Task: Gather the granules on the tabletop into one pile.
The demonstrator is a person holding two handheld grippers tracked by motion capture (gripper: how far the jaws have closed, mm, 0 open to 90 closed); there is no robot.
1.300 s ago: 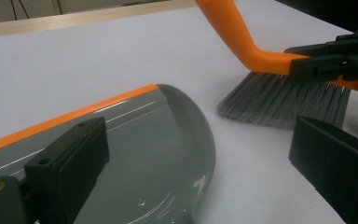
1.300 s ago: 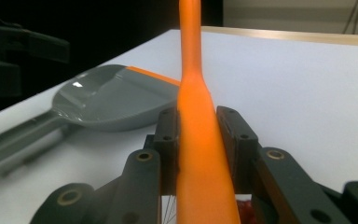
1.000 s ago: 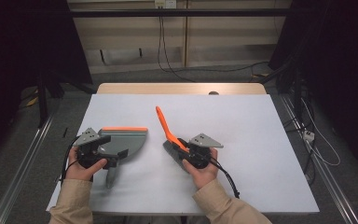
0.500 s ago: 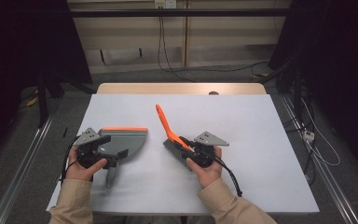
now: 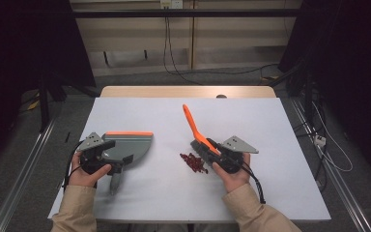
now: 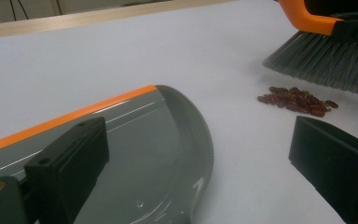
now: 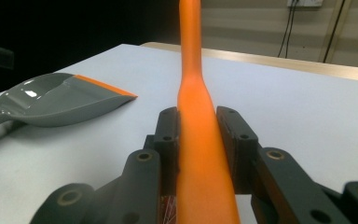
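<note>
Between the right gripper's (image 7: 196, 126) jaws sits the brush handle (image 7: 196, 93).

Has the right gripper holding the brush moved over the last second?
Yes. The right gripper and brush have shifted right, away from the dustpan, uncovering the red beans.
</note>
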